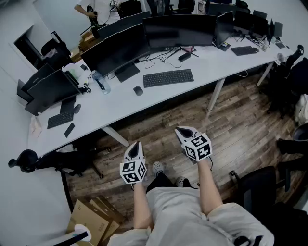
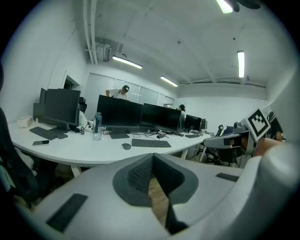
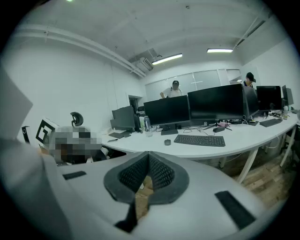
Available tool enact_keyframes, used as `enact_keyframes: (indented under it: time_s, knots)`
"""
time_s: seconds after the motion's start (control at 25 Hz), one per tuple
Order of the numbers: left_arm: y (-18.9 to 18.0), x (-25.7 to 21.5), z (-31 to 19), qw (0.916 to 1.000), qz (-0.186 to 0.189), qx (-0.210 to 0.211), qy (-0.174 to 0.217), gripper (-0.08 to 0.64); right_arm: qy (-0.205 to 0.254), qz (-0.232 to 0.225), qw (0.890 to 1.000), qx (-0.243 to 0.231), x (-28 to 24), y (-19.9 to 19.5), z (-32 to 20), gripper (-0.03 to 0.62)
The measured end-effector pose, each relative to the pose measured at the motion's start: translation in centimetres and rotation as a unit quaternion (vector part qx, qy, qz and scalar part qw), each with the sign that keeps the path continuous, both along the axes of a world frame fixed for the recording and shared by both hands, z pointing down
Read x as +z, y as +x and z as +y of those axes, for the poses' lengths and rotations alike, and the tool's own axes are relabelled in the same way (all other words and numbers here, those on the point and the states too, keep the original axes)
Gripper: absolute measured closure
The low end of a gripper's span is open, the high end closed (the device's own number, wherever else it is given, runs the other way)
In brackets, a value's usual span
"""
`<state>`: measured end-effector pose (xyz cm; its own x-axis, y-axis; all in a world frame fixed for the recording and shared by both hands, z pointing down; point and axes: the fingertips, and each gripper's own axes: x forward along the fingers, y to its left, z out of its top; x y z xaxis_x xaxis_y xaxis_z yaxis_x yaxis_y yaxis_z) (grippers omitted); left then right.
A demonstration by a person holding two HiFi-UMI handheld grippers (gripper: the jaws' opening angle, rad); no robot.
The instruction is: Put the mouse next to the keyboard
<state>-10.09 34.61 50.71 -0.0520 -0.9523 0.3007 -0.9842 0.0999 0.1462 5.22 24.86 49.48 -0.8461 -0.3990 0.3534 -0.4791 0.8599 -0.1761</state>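
Observation:
A dark mouse (image 1: 138, 90) lies on the long white desk (image 1: 159, 98), just left of a black keyboard (image 1: 168, 78). Both also show in the left gripper view, mouse (image 2: 126, 146) and keyboard (image 2: 151, 143), and in the right gripper view, mouse (image 3: 167, 142) and keyboard (image 3: 199, 140). My left gripper (image 1: 135, 148) and right gripper (image 1: 185, 132) hang over the wooden floor, well short of the desk. Both are shut and hold nothing, as the left gripper (image 2: 152, 161) and right gripper (image 3: 148, 159) show in their own views.
Several black monitors (image 1: 144, 38) line the desk's far side, with a water bottle (image 1: 101, 82) left of the mouse. A second keyboard (image 1: 60, 119) and phone (image 1: 69, 129) lie further left. Office chairs (image 1: 260, 192) stand right, cardboard boxes (image 1: 89, 218) lower left. A person (image 1: 94, 9) stands behind the monitors.

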Motion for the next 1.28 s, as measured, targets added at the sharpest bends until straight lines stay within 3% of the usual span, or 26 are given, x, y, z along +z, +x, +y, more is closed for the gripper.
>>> enact_keyframes:
  time_s: [0.28, 0.44, 0.72, 0.8, 0.84, 0.96, 1.28]
  knots:
    - [-0.6, 0.1, 0.1, 0.9994, 0.028, -0.02, 0.009, 0.538, 0.006, 0.0, 1.0, 0.007, -0.7, 0.1, 0.2, 0.586]
    - [-0.7, 0.2, 0.6, 0.9995, 0.022, -0.022, 0.006, 0.538, 0.006, 0.008, 1.0, 0.007, -0.3, 0.3, 0.5, 0.586]
    - [-1.7, -0.7, 1.3, 0.9994, 0.021, -0.023, 0.017, 0.531, -0.009, -0.052, 0.998, 0.025, -1.4, 0.5, 0.4, 0.583]
    - [-2.0, -0.8, 1.4, 0.9993, 0.016, -0.028, 0.016, 0.488, -0.007, -0.056, 0.998, 0.029, -1.3, 0.8, 0.3, 0.581]
    - [-2.0, -0.8, 1.5, 0.9993, 0.013, -0.03, 0.016, 0.476, -0.007, -0.054, 0.998, 0.03, -1.2, 0.9, 0.2, 0.552]
    - [-1.9, -1.0, 1.5, 0.9994, 0.007, -0.03, 0.015, 0.45, -0.007, -0.054, 0.998, 0.037, -1.1, 1.5, 0.2, 0.547]
    - [-1.0, -1.1, 2.0, 0.9994, -0.004, -0.032, 0.01, 0.383, -0.006, -0.052, 0.997, 0.053, -0.8, 2.7, 0.2, 0.38]
